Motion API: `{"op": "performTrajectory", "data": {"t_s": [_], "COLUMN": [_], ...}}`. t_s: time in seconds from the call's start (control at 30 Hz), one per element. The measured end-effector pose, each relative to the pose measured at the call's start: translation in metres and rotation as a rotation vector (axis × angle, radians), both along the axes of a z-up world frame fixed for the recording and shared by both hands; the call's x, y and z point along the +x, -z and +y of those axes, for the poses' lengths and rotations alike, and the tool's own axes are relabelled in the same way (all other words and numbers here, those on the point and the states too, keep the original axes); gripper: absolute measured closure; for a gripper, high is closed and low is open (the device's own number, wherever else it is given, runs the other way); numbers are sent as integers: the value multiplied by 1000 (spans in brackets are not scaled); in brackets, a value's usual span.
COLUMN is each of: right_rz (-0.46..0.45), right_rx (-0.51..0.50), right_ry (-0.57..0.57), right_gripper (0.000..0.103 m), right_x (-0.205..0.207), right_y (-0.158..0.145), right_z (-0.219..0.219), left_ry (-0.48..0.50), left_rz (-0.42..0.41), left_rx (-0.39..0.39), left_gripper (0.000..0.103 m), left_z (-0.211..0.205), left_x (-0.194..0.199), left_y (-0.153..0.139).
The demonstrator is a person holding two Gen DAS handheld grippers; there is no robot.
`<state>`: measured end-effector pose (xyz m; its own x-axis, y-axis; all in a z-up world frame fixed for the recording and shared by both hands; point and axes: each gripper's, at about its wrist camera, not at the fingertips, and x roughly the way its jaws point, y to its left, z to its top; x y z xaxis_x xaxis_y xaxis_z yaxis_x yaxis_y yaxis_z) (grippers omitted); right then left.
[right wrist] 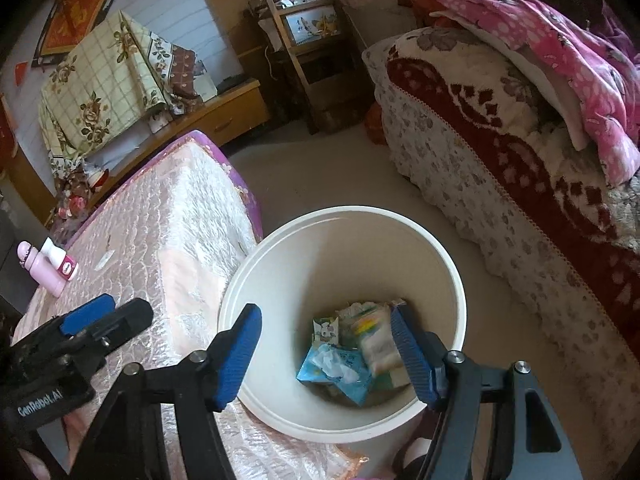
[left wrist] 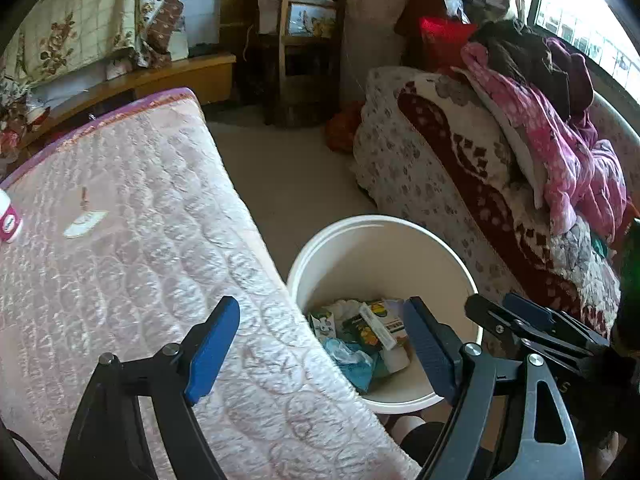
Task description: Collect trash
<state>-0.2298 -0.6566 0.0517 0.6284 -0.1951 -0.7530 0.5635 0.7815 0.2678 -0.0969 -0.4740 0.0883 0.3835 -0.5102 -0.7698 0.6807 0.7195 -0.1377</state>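
Observation:
A white bin (left wrist: 380, 221) (right wrist: 344, 212) stands on the floor between a pink quilted table and a sofa. At its bottom lies trash (left wrist: 368, 332) (right wrist: 344, 356): small cartons, a light blue wrapper, crumpled tissue and a pale packet that looks blurred. My left gripper (left wrist: 320, 320) hovers open over the table's edge and the bin's left rim, with nothing between its blue pads. My right gripper (right wrist: 324, 320) hangs open above the bin's mouth, and the trash shows below the gap. Each gripper also appears in the other view: the right gripper (left wrist: 504, 312) and the left gripper (right wrist: 116, 312).
On the quilted table (left wrist: 132, 264) (right wrist: 172, 240) stand a pink bottle (right wrist: 44, 268) and a white-and-magenta container (right wrist: 64, 262) (left wrist: 8, 220), plus a paper scrap (left wrist: 84, 224). A sofa (left wrist: 440, 184) (right wrist: 500, 184) piled with pink clothes flanks the bin. A wooden rack (left wrist: 296, 52) stands behind bare floor (left wrist: 292, 176).

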Motion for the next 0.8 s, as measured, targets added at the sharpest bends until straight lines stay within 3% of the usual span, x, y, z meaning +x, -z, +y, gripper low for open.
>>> {"op": "performTrajectory", "data": {"t_s": [0.37,0.67,0.8], "right_rz": [-83,-150,-187], "right_rx": [-183,-327,-370], "right_ry": [21,22,34], "right_gripper": [32,30,21], "right_x": [-30,-51,-61], "right_y": [-54,-110,-132], "right_z": [53,106,123], "left_ry": [-80,-101,-97], "left_rz": [-108,-246,-305], "left_rx": [-68,-128,-144], "left_gripper": [19,19,19], "left_z": [63,107,115], "left_x": [-18,-42,-54], "left_y": [-46,-90,-106]}}
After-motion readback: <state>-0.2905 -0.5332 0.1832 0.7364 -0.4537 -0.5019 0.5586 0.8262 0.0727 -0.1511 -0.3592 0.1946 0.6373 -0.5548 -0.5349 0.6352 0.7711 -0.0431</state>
